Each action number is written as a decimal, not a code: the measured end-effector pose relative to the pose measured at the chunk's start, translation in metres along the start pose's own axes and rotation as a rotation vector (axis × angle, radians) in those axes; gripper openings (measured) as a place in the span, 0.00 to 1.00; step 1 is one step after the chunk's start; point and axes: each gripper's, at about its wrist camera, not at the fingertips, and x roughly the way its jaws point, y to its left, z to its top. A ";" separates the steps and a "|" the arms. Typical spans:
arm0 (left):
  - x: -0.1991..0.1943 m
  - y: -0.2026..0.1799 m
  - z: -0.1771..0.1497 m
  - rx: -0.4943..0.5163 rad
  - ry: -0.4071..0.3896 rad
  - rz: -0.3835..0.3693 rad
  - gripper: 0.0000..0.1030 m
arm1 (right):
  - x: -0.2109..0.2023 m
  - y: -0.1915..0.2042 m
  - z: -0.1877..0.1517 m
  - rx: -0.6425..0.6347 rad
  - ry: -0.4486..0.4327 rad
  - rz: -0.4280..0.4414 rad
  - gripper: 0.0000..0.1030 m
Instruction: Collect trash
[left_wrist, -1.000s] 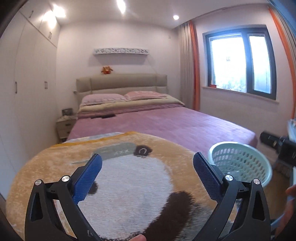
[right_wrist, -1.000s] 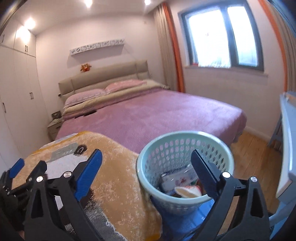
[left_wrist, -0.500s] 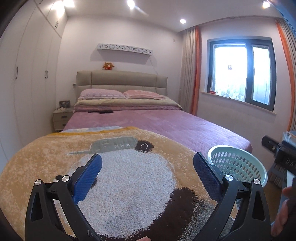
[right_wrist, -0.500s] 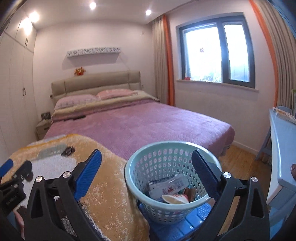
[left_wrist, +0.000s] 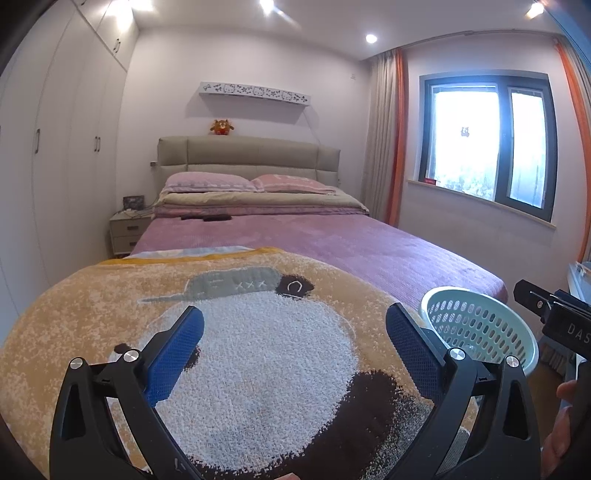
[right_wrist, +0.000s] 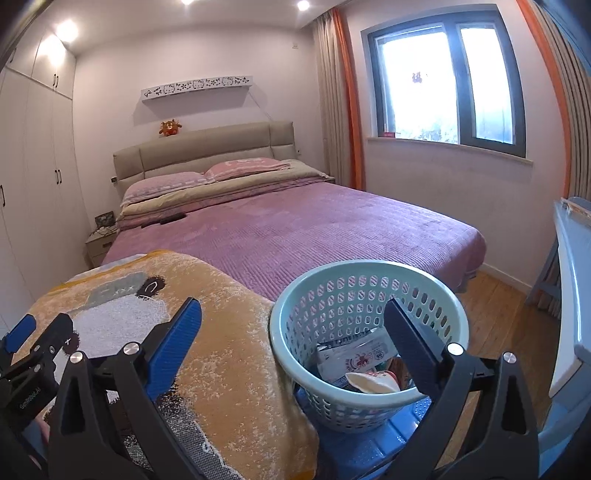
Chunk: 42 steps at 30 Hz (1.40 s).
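Above the basket (right_wrist: 334, 295), right gripper (right_wrist: 291, 332) fingers gape, seemingly empty.

Both wrist views look level from the foot of the bed (left_wrist: 332, 240) toward its headboard. The left sits close over the panda blanket (left_wrist: 258, 350), the right over the basket (right_wrist: 369, 295); both share these.

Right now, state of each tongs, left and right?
Left tongs: open, holding nothing, over the panda blanket.
Right tongs: open, holding nothing, beside the basket.
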 end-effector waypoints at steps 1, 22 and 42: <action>0.000 0.000 0.000 -0.002 0.000 -0.001 0.93 | -0.001 0.001 0.000 -0.004 -0.003 -0.004 0.92; 0.007 0.005 -0.001 -0.026 0.039 -0.037 0.93 | -0.001 0.002 -0.004 -0.010 0.011 -0.003 0.92; 0.008 0.007 -0.003 -0.039 0.047 -0.033 0.93 | 0.001 0.003 -0.007 -0.019 0.012 -0.005 0.92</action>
